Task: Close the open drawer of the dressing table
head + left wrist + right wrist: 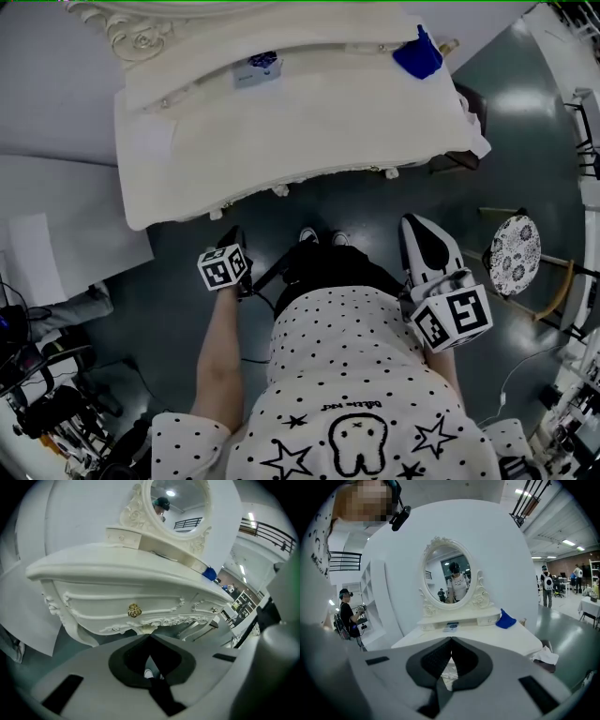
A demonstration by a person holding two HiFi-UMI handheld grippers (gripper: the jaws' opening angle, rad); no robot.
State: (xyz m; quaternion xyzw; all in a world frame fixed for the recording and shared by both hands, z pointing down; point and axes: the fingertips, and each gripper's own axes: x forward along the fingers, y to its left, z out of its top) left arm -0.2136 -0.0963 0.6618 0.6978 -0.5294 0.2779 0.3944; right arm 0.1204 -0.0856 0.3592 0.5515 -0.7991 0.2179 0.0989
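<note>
The left gripper (150, 638) was held low in front of the dressing table (309, 122), just off its front edge and apart from it. Its jaws were seen closed tip to tip, with nothing between them. The drawer (117, 605) was found in the middle of the table's front, under the front edge of the top. Its face lay in line with the carved apron around it, so no gap could be made out. Its gold handle (134, 611) was touched by neither gripper. The right gripper (451, 640) was held off the right part of the front edge and pointed across the top toward the oval mirror (447, 576). Its jaws were likewise seen meeting at the tips, and nothing was held. A blue cloth (417, 56) was seen near the back right corner of the top, and a round patterned stool (514, 255) stood on the floor off the table's right end.
</note>
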